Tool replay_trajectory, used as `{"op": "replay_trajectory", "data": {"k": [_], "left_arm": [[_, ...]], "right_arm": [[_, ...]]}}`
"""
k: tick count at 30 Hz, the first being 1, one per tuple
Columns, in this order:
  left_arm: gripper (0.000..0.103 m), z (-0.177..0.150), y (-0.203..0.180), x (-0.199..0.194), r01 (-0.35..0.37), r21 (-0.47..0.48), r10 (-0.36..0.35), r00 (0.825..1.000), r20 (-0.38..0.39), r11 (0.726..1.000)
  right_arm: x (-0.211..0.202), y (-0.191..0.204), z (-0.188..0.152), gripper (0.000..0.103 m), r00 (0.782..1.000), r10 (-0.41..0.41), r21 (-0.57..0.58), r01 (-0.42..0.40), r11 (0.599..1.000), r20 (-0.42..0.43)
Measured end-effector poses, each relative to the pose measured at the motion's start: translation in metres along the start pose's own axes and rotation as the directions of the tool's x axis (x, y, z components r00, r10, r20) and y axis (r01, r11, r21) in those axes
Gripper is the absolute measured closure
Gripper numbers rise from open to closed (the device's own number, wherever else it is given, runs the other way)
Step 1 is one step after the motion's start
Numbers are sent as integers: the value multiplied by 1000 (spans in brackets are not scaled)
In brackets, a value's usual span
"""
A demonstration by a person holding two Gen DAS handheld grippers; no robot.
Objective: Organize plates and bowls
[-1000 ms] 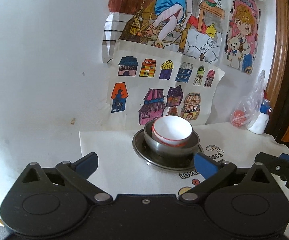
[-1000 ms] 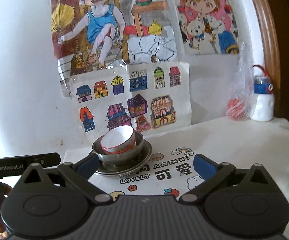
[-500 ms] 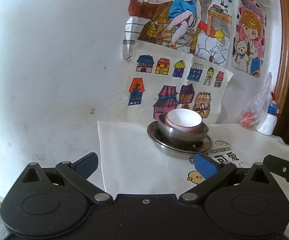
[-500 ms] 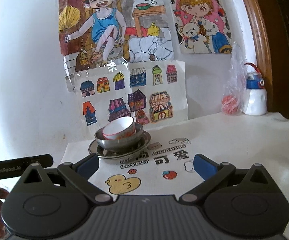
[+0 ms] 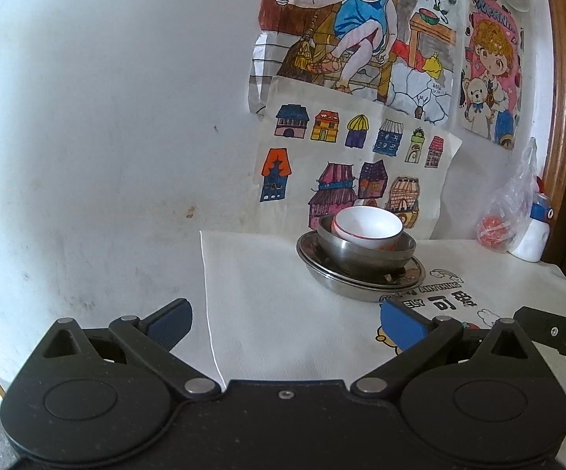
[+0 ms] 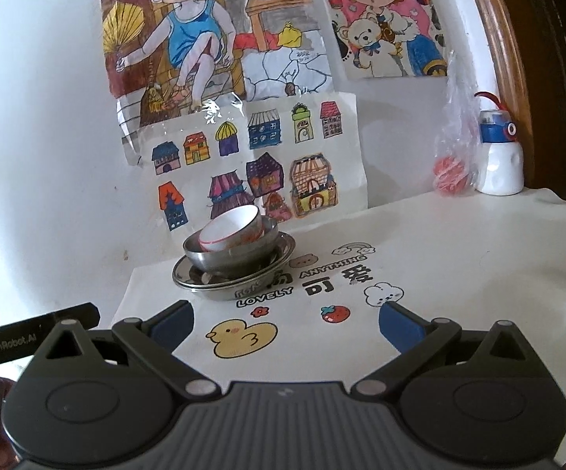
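Left view: the left gripper is wide open and holds nothing. Right of the middle, the cup leans inside the bowl, which sits on the plates — one neat pile.

Right view: the right gripper is wide open too — empty. The pile sits left of the middle on the cloth. Stacking looks done, with no dishes left out.

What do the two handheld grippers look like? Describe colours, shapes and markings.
Both the left gripper and right gripper have black linkage arms, round discs, silver pivot pins and blue pads. The right body is ribbed grey. The left's side reads "GenRobot.AI".
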State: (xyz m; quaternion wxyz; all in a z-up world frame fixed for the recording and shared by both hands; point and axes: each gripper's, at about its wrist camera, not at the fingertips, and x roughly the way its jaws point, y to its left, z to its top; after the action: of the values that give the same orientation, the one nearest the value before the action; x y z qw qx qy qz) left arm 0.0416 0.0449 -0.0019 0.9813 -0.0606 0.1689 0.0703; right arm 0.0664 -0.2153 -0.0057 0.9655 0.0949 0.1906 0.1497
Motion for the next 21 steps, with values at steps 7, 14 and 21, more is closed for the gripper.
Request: {"op": "replay_trajectory", "data": {"k": [7,14,21], "left_arm": [[1,-3,0,3,-1,0,1,1000,-10,1000],[1,-4,-1,5,5,-1,-5,1000,-18,1000],[1,-6,-1,6,4,-3,-4,1000,-21,1000]], "right_arm": [[3,1,-1,0,1000,3,-2,-3,1000,-13],[3,1,-1,0,1000,6,-6,-6,1000,-21],[4,1,-1,0,1000,6,-7,-6,1000,-24]]}}
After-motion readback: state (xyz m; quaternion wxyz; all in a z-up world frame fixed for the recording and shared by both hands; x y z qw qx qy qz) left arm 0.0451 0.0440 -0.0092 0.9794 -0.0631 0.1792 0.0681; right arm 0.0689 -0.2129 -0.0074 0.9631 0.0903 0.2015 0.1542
